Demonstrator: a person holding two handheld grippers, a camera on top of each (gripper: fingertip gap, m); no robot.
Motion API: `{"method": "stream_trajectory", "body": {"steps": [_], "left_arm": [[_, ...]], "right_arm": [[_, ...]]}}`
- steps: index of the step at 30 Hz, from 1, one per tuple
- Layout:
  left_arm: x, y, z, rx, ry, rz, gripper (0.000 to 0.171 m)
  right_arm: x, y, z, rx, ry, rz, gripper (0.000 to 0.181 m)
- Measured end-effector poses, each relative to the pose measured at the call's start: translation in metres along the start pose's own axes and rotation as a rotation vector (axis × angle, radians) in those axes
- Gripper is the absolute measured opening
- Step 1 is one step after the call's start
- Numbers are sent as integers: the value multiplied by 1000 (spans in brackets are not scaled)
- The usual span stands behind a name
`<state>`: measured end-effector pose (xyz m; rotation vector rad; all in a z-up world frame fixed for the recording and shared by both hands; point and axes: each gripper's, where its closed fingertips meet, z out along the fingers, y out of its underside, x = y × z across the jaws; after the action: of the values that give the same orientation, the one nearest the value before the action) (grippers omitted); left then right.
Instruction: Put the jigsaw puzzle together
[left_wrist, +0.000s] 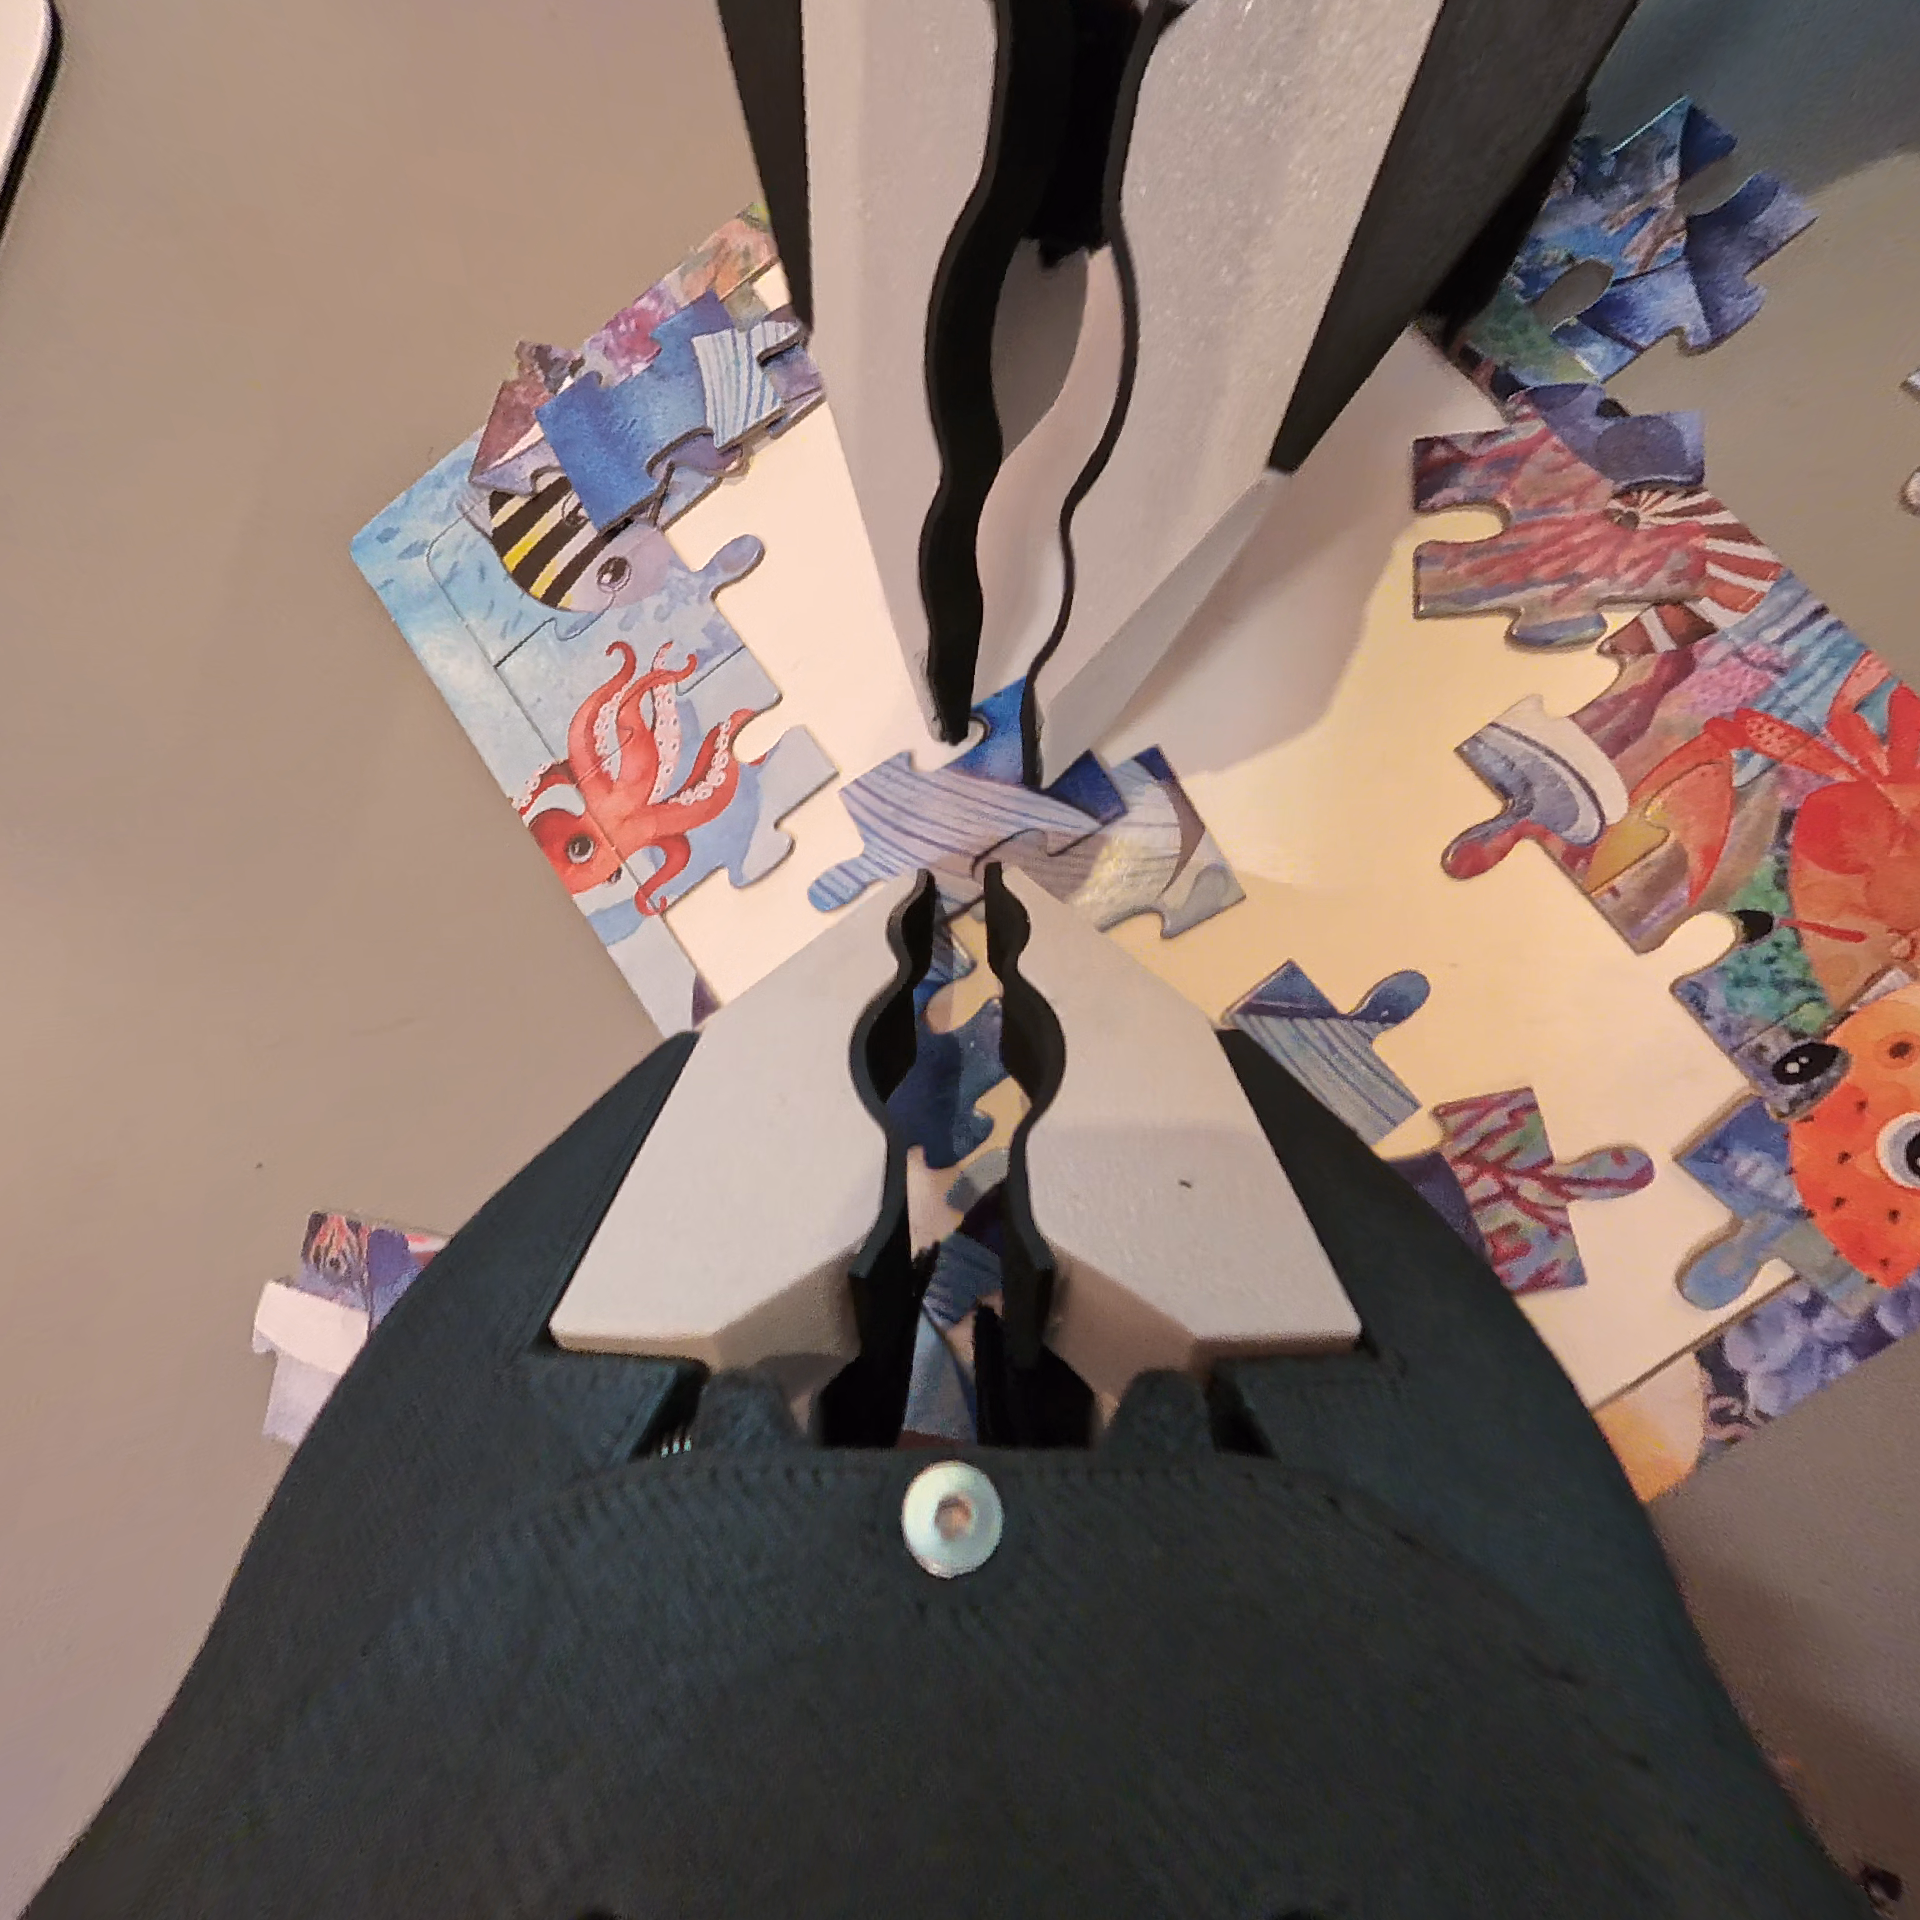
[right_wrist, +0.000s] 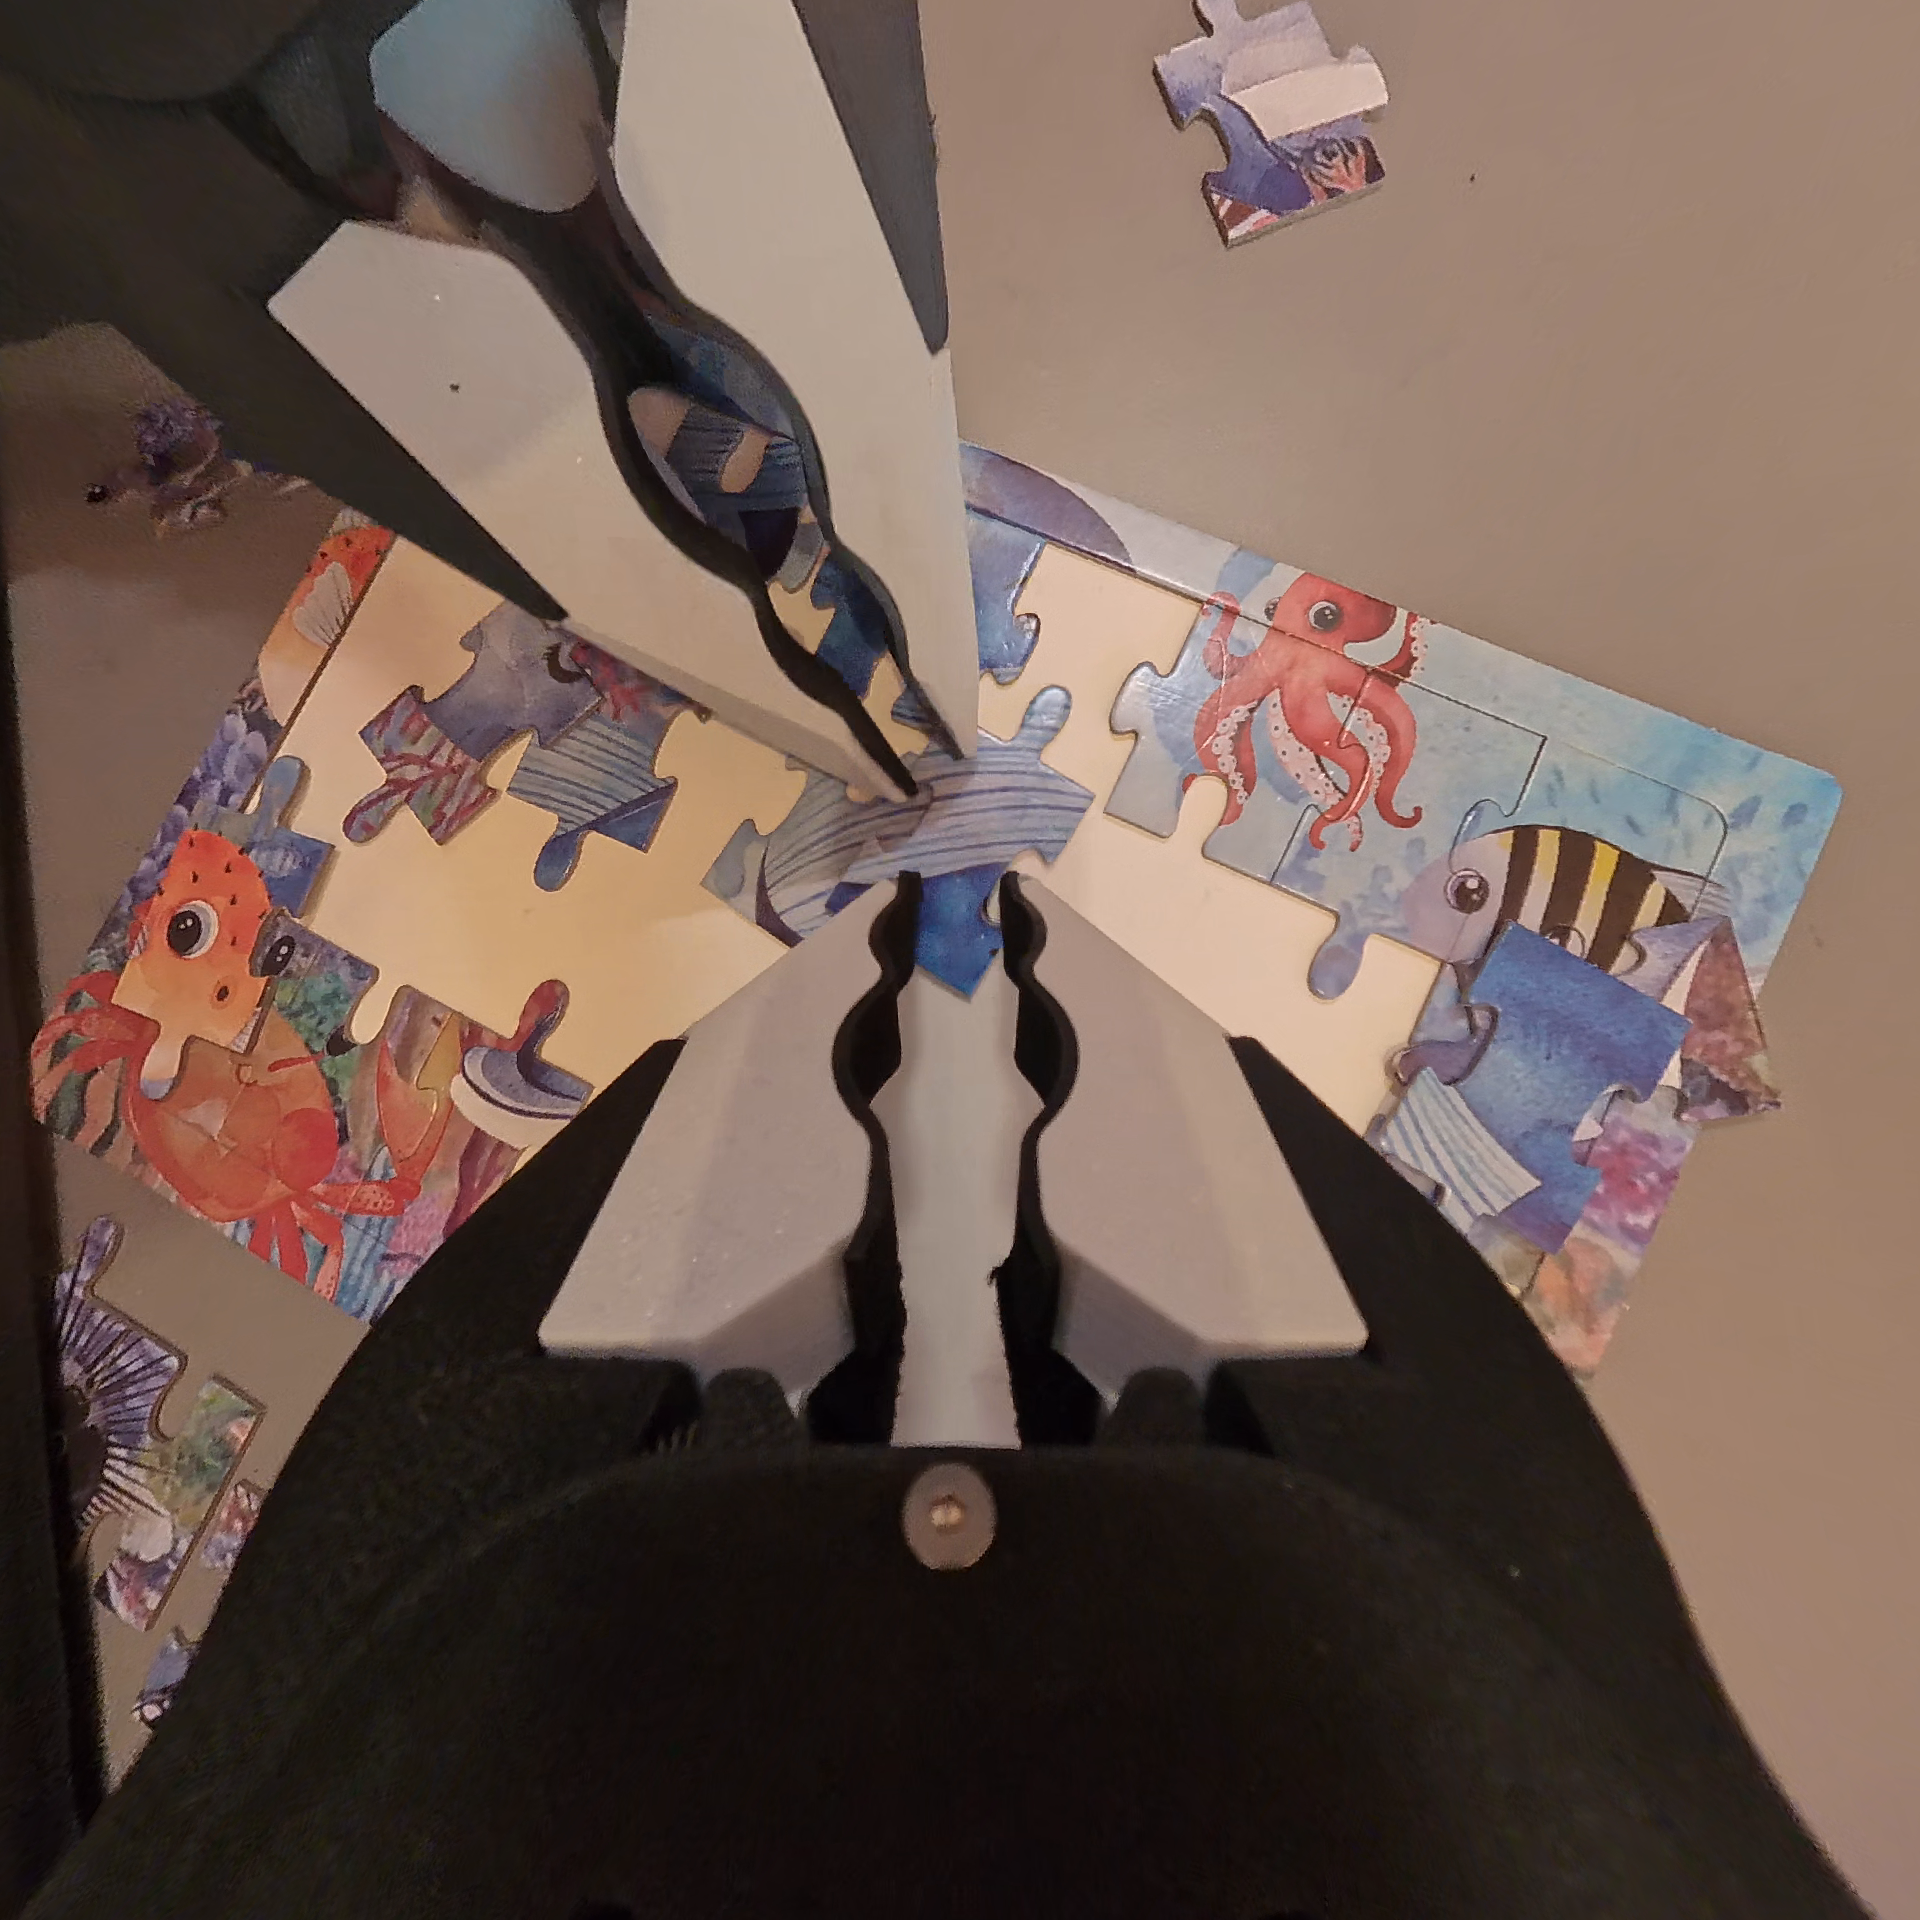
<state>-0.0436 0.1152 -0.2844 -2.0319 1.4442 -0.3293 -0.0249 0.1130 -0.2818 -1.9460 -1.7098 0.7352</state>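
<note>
while both claws meet over the middle of the puzzle tray (right_wrist: 644, 883), worth noting how close they sit — tips nearly nose to nose above the striped blue-white pieces (left_wrist: 987, 821). left gripper (left_wrist: 956, 894) narrowed to a slim gap, tips down at the near edge of the striped pair, prob pinning it so it won't slide; cannot tell if anything is actually clamped. right gripper (right_wrist: 956, 883) also narrow, fingers set either side of a dark blue piece (right_wrist: 961, 925) just ahead of its tips, seemingly nipping it to nudge it into the striped ones; firm hold not certain.

beyond the right claw's tips & to its right, octopus and striped-fish section (right_wrist: 1455, 790) already joined w/ a few loose pieces stacked on its corner. to its left, crab and orange-fish section (right_wrist: 208, 1018) done — bare tray between, so roughly half left by my guess. stray piece (right_wrist: 1278, 125) on the table (right_wrist: 1558, 364), well apart.
</note>
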Motion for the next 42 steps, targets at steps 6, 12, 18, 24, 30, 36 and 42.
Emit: {"method": "stream_trajectory", "body": {"steps": [6, 12, 18, 24, 30, 36, 42], "left_arm": [[0, -7, -7, 61, 22, -34, 5], [0, -6, 0, 45, -3, -14, 5], [-10, 6, -12, 18, -32, -61, 13], [-11, 10, -4, -9, -43, -68, 10], [-9, 4, 4, 7, -46, -57, 5], [-6, 2, 6, 15, -40, -47, 0], [-3, 0, 7, 22, -31, -25, 0]], "right_arm": [[0, -1, -1, -2, 0, 10, 13], [3, -1, -5, 4, 21, 8, 13], [0, 2, 1, -11, -4, 22, 21], [-3, 2, 1, -17, -16, 17, 14], [-2, 7, -2, -36, -30, 39, 14], [2, 13, -7, -58, -31, 59, 12], [2, 15, -9, -73, -28, 43, 12]]}}
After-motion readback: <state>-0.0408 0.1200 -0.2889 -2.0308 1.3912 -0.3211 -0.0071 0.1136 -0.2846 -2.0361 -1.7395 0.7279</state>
